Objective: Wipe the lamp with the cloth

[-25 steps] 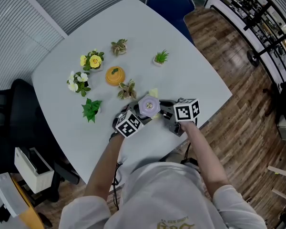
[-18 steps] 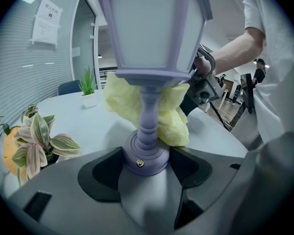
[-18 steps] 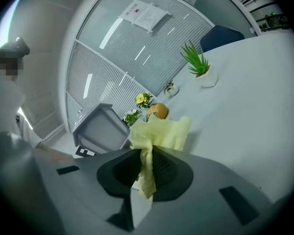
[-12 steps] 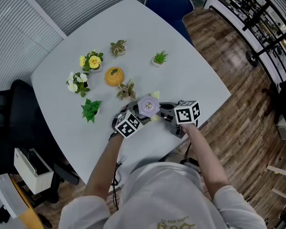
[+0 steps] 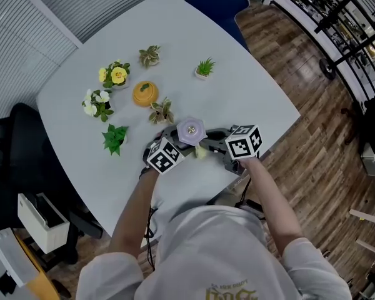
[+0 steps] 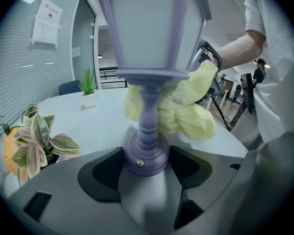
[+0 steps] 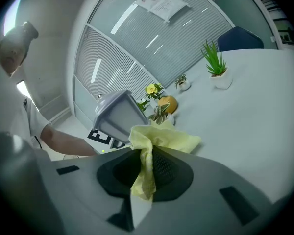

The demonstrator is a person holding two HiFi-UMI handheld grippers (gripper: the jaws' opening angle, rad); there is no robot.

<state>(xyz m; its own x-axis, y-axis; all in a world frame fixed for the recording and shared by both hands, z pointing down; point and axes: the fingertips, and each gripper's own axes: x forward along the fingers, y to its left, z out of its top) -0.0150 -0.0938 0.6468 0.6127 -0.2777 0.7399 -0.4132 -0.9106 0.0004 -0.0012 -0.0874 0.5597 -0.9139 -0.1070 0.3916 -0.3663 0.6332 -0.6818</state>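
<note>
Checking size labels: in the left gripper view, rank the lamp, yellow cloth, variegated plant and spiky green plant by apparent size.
1. lamp, nearest the camera
2. yellow cloth
3. variegated plant, only a little smaller
4. spiky green plant, farthest back, so true size is unsure

In the left gripper view the lamp point(image 6: 154, 43) runs off the top edge, and its stem hides part of the cloth point(image 6: 191, 109). The head view shows only a scrap of cloth below the lamp's top. The right claw point(image 7: 147, 175) covers the lamp's base in its own view. Print on the wall notice point(image 7: 161, 4) is too small to read.
</note>
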